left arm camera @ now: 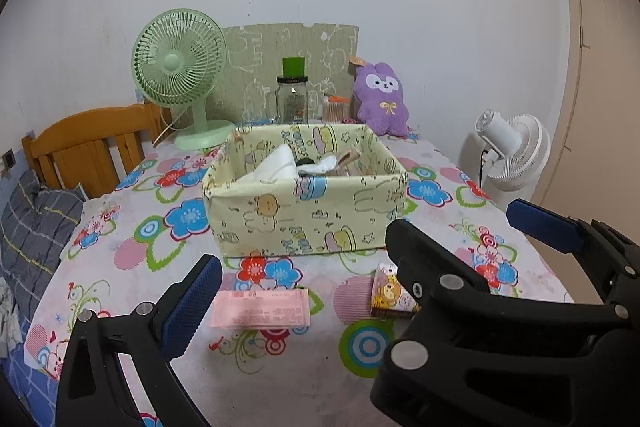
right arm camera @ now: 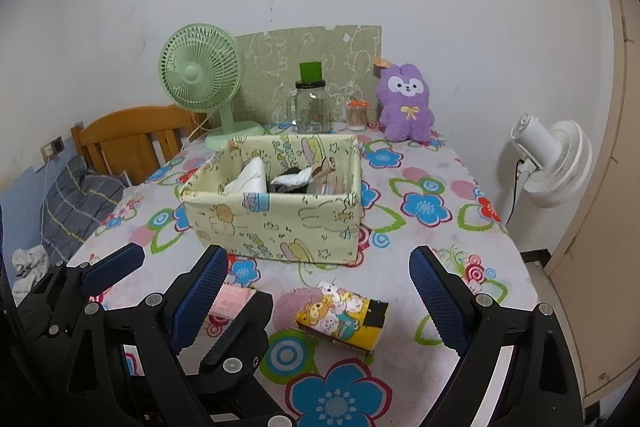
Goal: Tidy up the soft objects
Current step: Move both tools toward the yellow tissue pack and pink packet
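Left gripper (left arm camera: 404, 259): held wide, empty, low in the left-wrist frame.
Pink packet (left arm camera: 261, 307): flat on the flowered tablecloth (left arm camera: 120, 259), lower centre; best pinched by a long edge.
Cartoon tissue pack (right arm camera: 343, 315): centre-bottom, between the right gripper (right arm camera: 320, 307) fingers; spread wide, empty.
Fabric box (right arm camera: 276, 223): mid-frame; the pack is to be lifted over its near wall.
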`<state>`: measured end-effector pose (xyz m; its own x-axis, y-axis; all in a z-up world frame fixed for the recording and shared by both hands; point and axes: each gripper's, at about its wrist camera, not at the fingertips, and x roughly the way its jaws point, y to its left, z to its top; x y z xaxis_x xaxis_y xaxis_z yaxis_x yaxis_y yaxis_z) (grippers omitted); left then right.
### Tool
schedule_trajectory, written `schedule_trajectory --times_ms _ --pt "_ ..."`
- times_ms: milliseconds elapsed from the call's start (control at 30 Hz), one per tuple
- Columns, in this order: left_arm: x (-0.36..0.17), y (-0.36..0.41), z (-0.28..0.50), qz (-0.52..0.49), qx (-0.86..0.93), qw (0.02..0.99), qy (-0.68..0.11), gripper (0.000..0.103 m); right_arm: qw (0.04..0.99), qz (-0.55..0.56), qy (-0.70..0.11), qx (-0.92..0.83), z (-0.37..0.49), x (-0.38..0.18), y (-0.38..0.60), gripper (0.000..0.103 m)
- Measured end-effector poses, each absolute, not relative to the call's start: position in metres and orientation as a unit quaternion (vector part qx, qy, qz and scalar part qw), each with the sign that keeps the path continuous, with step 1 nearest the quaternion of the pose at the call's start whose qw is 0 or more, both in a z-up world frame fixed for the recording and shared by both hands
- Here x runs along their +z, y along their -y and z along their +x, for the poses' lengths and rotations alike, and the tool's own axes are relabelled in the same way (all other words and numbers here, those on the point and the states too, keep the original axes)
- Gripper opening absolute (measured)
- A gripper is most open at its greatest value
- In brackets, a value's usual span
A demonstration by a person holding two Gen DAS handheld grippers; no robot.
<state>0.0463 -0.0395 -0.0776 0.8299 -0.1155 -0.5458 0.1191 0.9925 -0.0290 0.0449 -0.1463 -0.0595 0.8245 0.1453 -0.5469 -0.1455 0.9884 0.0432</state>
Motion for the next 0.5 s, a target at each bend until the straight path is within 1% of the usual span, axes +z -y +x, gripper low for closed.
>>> schedule_trajectory --times_ms 300,500 --pt "-0.096 0.038 0.045 0.0 -0.071 0.952 -0.297 0.103 0.951 0.004 -0.296 0.089 0.043 -0.079 0.145 0.094" --pt "-0.115 0.035 0.048 -0.002 -0.064 0.945 -0.32 0.102 0.944 -0.004 -0.318 0.084 0.046 -0.097 0.142 0.094"
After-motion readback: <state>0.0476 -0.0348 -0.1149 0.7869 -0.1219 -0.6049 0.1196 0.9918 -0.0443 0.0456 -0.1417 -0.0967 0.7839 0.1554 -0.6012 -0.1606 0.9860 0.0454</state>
